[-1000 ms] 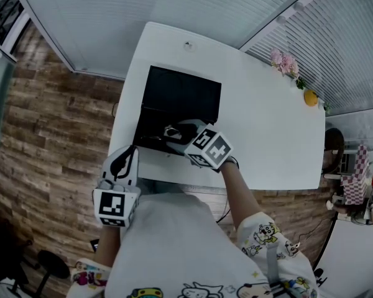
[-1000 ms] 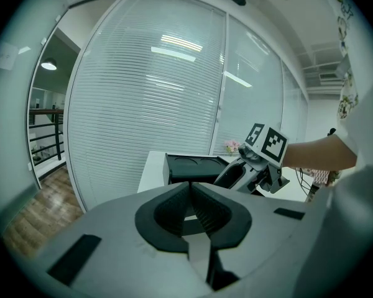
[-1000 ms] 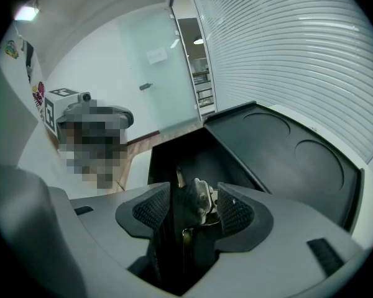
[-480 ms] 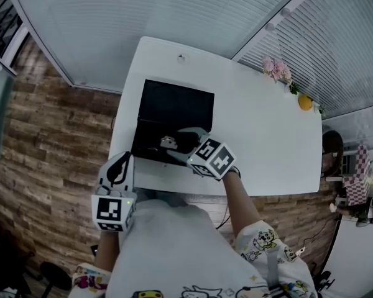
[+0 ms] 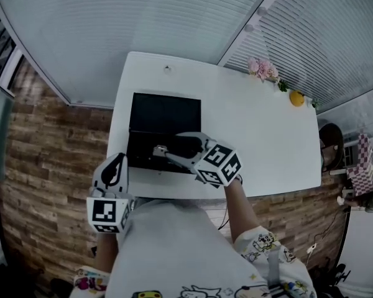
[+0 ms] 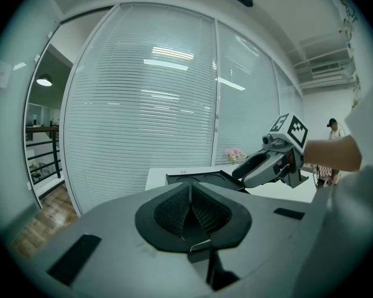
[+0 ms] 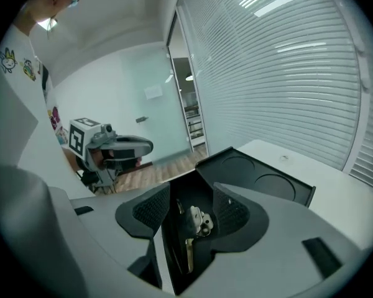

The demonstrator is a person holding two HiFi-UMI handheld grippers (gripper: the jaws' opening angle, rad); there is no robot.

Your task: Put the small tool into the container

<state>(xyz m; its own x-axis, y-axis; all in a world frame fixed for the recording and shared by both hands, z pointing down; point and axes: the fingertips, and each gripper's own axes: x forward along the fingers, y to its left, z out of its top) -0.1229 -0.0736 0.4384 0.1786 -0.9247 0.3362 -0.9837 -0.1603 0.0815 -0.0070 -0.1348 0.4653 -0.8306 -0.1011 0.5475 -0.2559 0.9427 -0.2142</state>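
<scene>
- My right claw (image 5: pixel 173 148) hangs over the near half of the open black container (image 5: pixel 142 159). Its jaws are part-way apart, with the small tool (image 7: pixel 199 220) in the gap. The tool sits close against the right pad and leaves a dark slit on the left. I cannot tell whether I am pinching it or whether it already rests on the container floor.
- If I do have it, the hold looks one-sided. Opening unevenly could let the tool swing on its long metal tongue and tip over the near rim onto the white table (image 5: pixel 261 144).
- If it already lies inside, the danger is in the retreat. A pad brushing it on the way up could drag it along or flick it toward the near-left corner.
- The raised lid (image 5: pixel 165 112) stands at the far side. Pushing further in would, I judge, knock the lid and shift the whole container, which nothing is steadying.
- My left claw (image 6: pixel 191 211) is pressed together on nothing. It is held off the near-left edge of the table, well apart from the container, and cannot brace anything from there.
- The container sits near the table's left and near edges, so a hard nudge toward me could send it over.
</scene>
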